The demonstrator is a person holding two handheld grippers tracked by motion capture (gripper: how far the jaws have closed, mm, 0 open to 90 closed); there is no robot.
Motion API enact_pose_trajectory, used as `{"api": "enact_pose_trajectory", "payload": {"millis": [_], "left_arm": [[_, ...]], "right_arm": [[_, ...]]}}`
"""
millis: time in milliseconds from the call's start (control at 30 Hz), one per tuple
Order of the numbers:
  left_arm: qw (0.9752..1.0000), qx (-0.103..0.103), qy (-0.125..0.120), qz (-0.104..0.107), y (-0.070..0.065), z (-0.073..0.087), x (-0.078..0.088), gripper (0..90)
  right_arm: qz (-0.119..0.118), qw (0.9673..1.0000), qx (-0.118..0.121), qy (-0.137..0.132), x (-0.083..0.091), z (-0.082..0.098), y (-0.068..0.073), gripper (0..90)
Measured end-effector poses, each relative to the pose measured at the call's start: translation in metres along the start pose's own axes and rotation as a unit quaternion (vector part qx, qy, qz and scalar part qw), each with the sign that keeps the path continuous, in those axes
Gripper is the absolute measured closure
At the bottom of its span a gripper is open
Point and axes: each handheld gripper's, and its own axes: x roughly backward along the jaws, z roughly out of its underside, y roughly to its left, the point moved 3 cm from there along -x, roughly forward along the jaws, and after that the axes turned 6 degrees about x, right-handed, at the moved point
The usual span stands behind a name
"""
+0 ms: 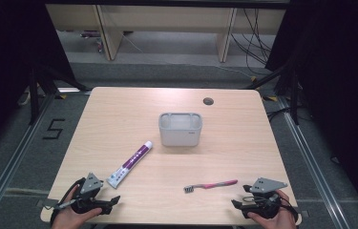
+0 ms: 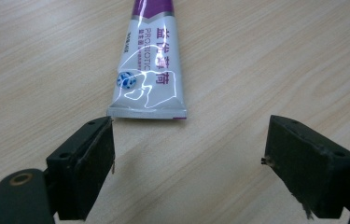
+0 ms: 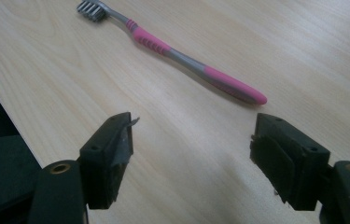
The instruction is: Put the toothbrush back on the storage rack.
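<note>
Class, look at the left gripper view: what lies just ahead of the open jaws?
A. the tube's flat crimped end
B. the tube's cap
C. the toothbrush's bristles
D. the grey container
A: in the left gripper view the tube points its flat crimped end at the left gripper, whose jaws stand open and hold nothing.

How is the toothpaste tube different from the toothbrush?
The toothpaste tube is white and purple with printed writing; the toothbrush is pink and grey. The tube is flat and wide; the toothbrush is thin, with bristles at one end. The tube lies nearer the left gripper, the toothbrush nearer the right gripper. Both lie untouched on the table.
</note>
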Motion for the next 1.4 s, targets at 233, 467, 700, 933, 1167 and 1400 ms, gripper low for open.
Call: {"api": "enact_pose_trajectory", "payload": {"millis": [233, 467, 700, 933, 1167, 1400], "left_arm": [[0.9999, 0.009, -0.008, 0.0, -0.001, -0.001, -0.001, 15.6], [1.0, 0.006, -0.004, -0.004, 0.001, 0.0, -0.002, 15.6], [1.0, 0.001, -0.002, 0.001, 0.001, -0.001, -0.002, 15.6], [1.0, -0.007, 0.004, -0.005, 0.002, -0.001, -0.001, 15.6], [1.0, 0.0, -0.001, -0.002, 0.001, -0.001, -0.001, 15.6], [1.0, 0.004, -0.003, -0.003, 0.001, -0.001, -0.001, 15.6]], "right_arm": [[0.003, 0.9999, -0.003, 0.01, 0.0, -0.002, 0.002, 32.0], [0.001, 0.9998, 0.019, 0.002, -0.002, -0.008, 0.002, 32.6], [0.001, 0.9991, 0.039, 0.013, -0.004, -0.012, 0.003, 33.0], [-0.005, 0.9979, 0.06, 0.023, -0.006, -0.018, 0.004, 34.1], [-0.005, 0.9964, 0.077, 0.036, -0.01, -0.027, 0.008, 38.2], [-0.007, 0.9935, 0.109, 0.033, -0.014, -0.034, 0.007, 40.4]]}}
